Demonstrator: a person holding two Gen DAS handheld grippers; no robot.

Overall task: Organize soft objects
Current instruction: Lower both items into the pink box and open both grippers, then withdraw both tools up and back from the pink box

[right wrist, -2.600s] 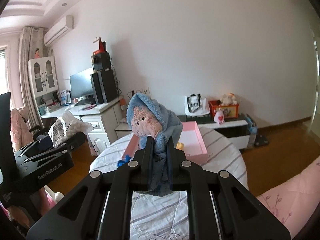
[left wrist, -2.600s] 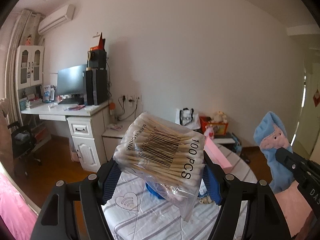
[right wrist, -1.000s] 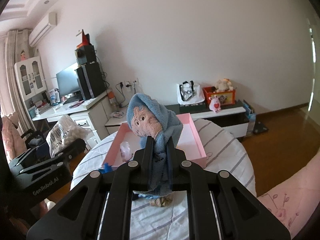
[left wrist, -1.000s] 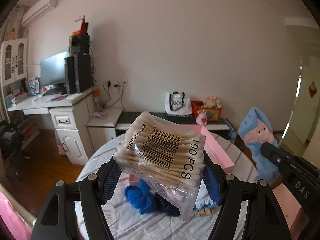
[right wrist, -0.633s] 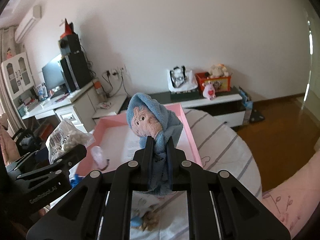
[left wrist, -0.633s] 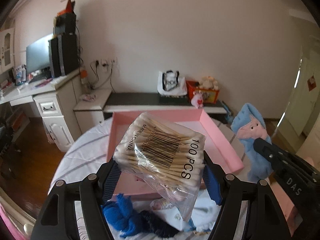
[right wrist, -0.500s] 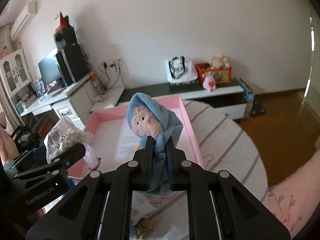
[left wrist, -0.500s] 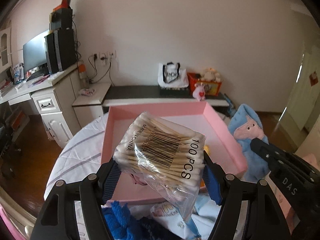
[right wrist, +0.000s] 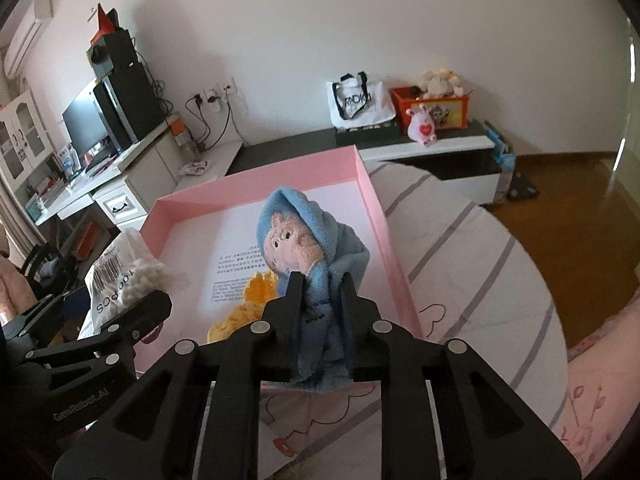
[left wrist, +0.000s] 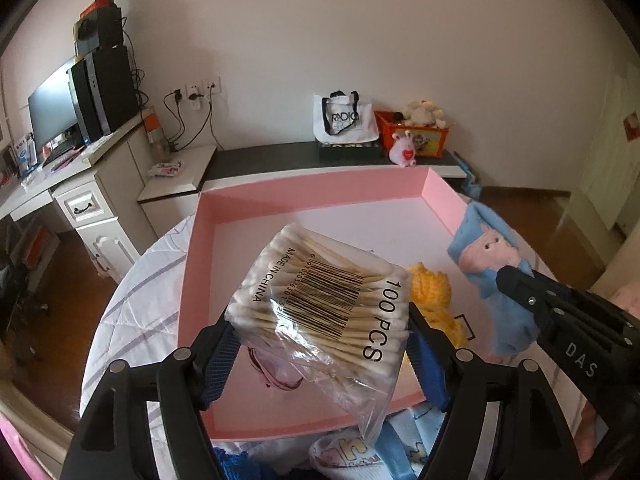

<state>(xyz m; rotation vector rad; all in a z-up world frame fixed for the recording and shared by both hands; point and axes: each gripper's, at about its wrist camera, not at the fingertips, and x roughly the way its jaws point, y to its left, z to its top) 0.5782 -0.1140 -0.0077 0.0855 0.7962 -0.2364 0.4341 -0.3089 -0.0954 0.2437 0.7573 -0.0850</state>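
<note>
While both loads hang above the pink tray [left wrist: 202,248], the left gripper [left wrist: 324,340] has its jaws clamped across a light, slippery bag of cotton swabs [left wrist: 320,300]. At three o'clock, the right gripper [right wrist: 320,292] pinches the blue plush toy [right wrist: 308,240] low on its limp body. Both are soft and best held mid-bulk.

Your swab bag [left wrist: 320,304] hides most of the pink item [left wrist: 276,372] in the tray [left wrist: 192,264], and the clothes [left wrist: 344,452] below are cut off.
</note>
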